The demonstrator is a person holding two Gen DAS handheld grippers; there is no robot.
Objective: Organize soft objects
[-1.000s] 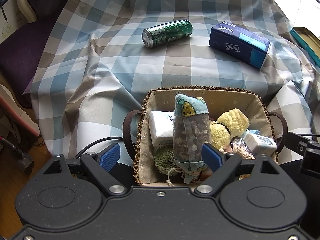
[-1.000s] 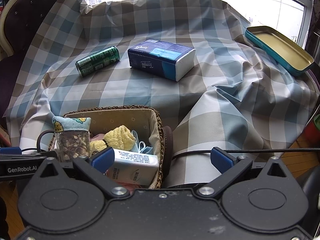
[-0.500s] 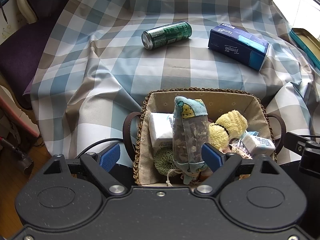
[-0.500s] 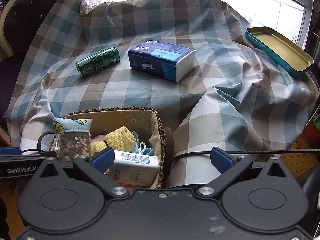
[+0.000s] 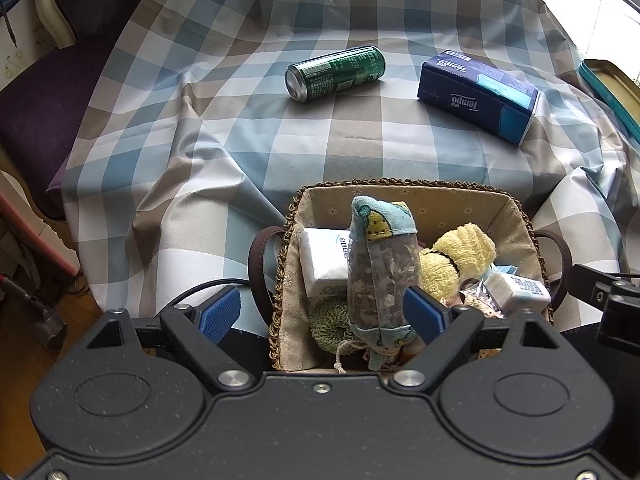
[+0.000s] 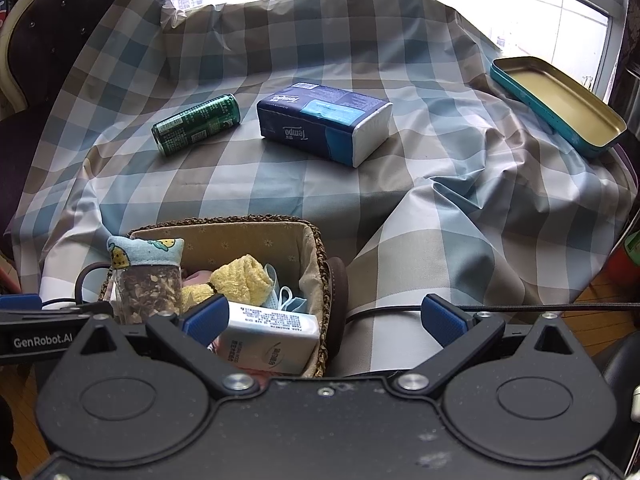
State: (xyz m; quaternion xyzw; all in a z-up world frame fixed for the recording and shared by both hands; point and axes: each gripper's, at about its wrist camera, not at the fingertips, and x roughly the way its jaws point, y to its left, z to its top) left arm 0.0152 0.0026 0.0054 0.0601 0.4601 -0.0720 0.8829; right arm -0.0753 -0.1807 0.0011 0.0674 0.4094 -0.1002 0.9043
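A woven basket stands at the near edge of the checked tablecloth. In it a mesh sachet with a blue cartoon cloth top stands upright beside a yellow towel, white tissue packets, a green knitted pad and a face mask. My left gripper hangs open over the basket's near left side, one pad close beside the sachet and not pressing it. My right gripper is open over the basket's right rim and holds nothing.
Further back on the cloth lie a blue Tempo tissue pack and a green can on its side. A teal tin lid rests at the far right. A dark purple chair stands to the left.
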